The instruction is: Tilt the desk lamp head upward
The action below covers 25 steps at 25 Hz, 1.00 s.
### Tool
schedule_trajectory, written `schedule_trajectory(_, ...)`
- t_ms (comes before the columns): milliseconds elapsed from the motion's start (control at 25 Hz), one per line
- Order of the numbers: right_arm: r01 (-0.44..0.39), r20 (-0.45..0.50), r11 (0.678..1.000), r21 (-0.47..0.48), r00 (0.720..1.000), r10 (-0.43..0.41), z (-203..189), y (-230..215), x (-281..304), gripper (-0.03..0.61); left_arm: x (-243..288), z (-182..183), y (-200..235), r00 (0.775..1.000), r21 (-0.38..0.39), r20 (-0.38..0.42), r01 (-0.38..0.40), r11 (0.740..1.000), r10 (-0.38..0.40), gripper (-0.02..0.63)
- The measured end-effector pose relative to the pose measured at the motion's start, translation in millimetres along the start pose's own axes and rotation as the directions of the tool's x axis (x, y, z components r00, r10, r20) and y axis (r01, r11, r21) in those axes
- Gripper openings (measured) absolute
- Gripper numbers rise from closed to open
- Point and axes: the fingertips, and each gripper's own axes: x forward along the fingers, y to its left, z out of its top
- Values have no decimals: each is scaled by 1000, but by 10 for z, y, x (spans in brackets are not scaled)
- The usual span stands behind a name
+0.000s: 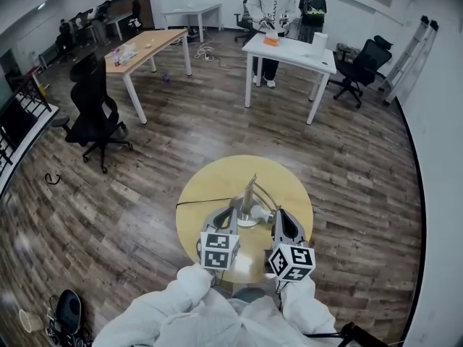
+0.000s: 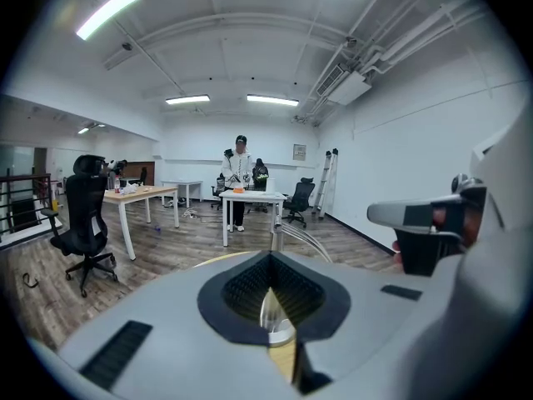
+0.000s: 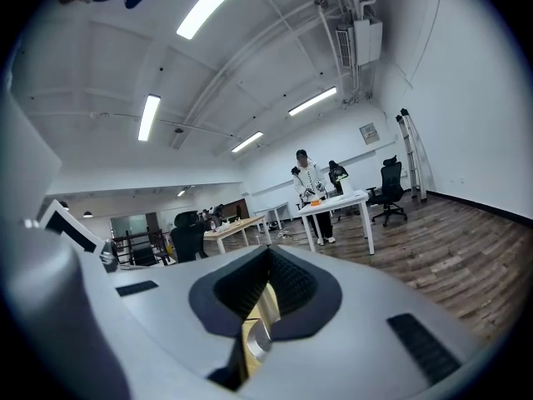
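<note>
**Closed jaws beside a light lamp: the chief risk is knocking it over**

The desk lamp point(image 1: 249, 199) stands near the middle of the round yellow table point(image 1: 210, 183), its white base on the tabletop and its slim arm rising from it. How the head is angled cannot be made out from above. The left gripper point(image 1: 233, 210) and the right gripper point(image 1: 279, 212) sit low on either side of the base, close to it but not holding it. In the left gripper view the jaws are pressed together at their tips, with the lamp seen only through the gap behind them. The right gripper view shows the same: jaws clenched on nothing, with the lamp base beyond.

Several things could go wrong from here:

- Neither pair of jaws can take hold of the head until it opens. Pushing in while closed would probably only nudge the lamp.
- The lamp looks light and narrow-footed. Lifting the head with nothing steadying the base could tip or slide the whole lamp instead of turning the hinge.
- A thin cord point(image 1: 202, 202) runs from the lamp to the table's left edge, near the left gripper. A sweep there could catch it and drag the lamp.
- Gripping the slender arm rather than the head would likely bend the wrong joint.
</note>
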Motion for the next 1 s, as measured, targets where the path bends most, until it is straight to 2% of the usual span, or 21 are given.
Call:
schedule_trajectory(200,10,-13,1000,11,1000,-10,41,-220,182,12,152,37,41,1000,-4,-10,-18,1000,18,0)
schedule_trajectory(440,-10,-12,1000,-3,1000,10,51,-83,457,12,351,-70,281,998,-12,-53,-18,1000,18,0)
schedule_trajectory(640,32,-29,999,23,999,-31,-20,-272,479,12,515,-210,408,995,-2,-103,15,1000,-15,0)
schedule_trajectory(800,56,-62,998,35,997,-54,-164,-701,350,12,745,-533,465,979,45,-183,102,994,-93,0)
schedule_trajectory(880,9,-94,1000,30,996,-6,-305,-856,284,12,879,-742,494,965,77,-231,142,987,-121,0)
schedule_trajectory(960,-90,-154,996,-1,984,88,-484,-901,227,14,1007,-915,516,953,95,-267,174,980,-143,0)
schedule_trajectory(1000,-154,-197,988,-18,969,148,-587,-887,206,27,1077,-991,515,947,102,-281,192,976,-157,0)
